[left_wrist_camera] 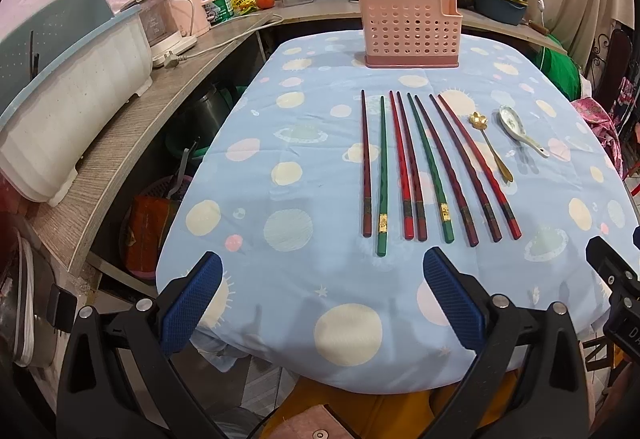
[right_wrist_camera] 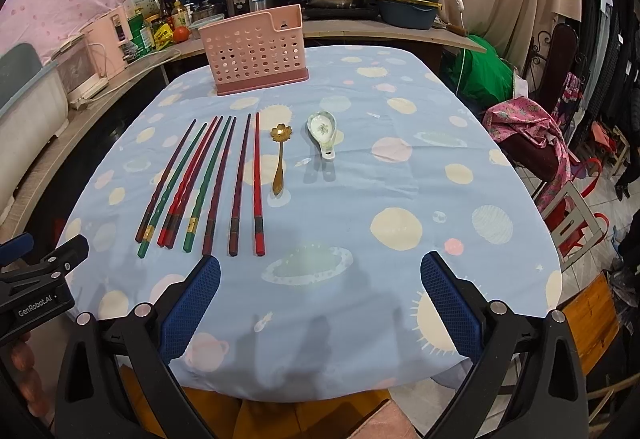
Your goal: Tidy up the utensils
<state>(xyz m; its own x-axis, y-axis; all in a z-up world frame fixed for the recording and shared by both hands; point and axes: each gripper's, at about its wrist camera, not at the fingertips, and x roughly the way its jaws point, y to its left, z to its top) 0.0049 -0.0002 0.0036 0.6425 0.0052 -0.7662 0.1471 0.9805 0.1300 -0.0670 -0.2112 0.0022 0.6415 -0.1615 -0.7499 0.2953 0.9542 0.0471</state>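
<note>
The chopsticks (left_wrist_camera: 424,167) are laid in a row straight ahead of the left tongs (left_wrist_camera: 322,299), with their thick ends nearest the tongs and their thin tips pointed away toward the pink holder (left_wrist_camera: 410,29). Seen from the right tongs (right_wrist_camera: 320,299), the same row is found ahead and off to the left, so the left tongs are judged to be the nearer pair for it. Both pairs of tongs are held wide open, with nothing between the blue pads, and are kept just short of the near edge of the surface (right_wrist_camera: 400,199). The gold spoon (right_wrist_camera: 279,159) and the white spoon (right_wrist_camera: 323,133) are set ahead of the right tongs (a little left of the middle), with handles pointed back toward the tongs. The holder is stood upright at the far end, well past all the utensils. Nothing is seen lying in the way between the tongs and the chopsticks.
</note>
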